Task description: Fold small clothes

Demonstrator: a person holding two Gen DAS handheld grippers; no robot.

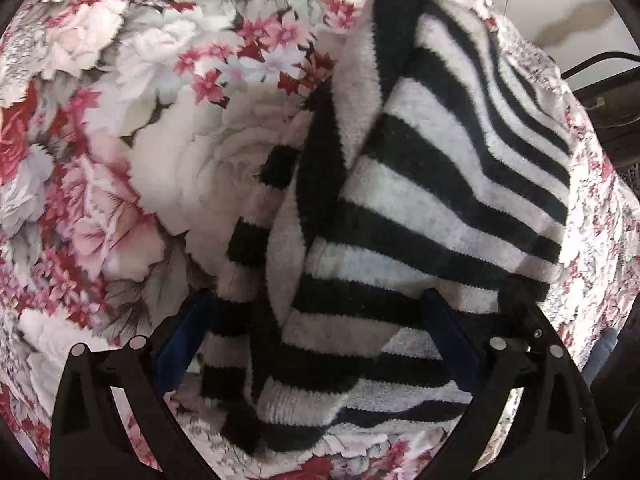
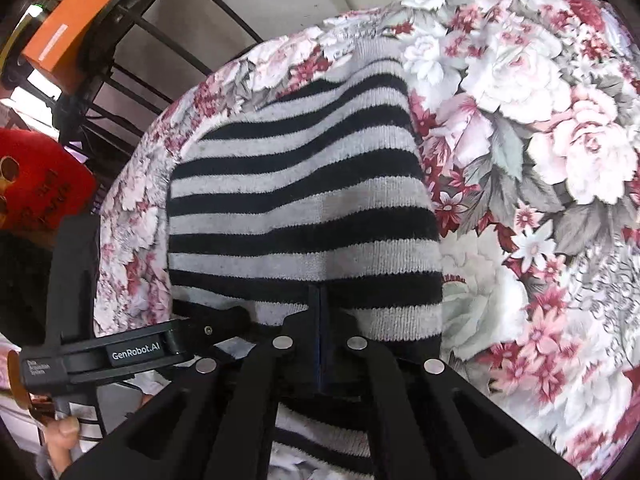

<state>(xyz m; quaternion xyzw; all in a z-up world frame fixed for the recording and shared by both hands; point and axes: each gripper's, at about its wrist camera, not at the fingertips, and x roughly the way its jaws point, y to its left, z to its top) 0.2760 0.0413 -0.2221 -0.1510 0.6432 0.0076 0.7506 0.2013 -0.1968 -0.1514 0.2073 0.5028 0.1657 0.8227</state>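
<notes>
Nearest the right wrist camera, the right gripper point(image 2: 322, 312) has its jaws drawn fully together, and the near edge of the sweater point(image 2: 304, 200) appears pinched between them. Beside it, at lower left in that view, the left gripper point(image 2: 224, 318) reaches in at the same hem. From the left wrist camera, the left gripper point(image 1: 316, 316) stands wide, blue pads well apart, with bunched knit lying between them but not pressed. Judged from this, the step in hand is carrying the near edge over toward the far edge. To do it well, close the left jaws on both layers before lifting, keep the two grips level with each other, and lay the hem down square so the stripes line up. Beyond the grippers, the sweater lies on the floral cover point(image 2: 540, 140), close to its edge. It is a soft, fuzzy knit in black and pale grey bands. Its right portion lies fairly flat; its left portion point(image 1: 280, 208) is rumpled into folds, with a striped sleeve-like strip trailing outward.
</notes>
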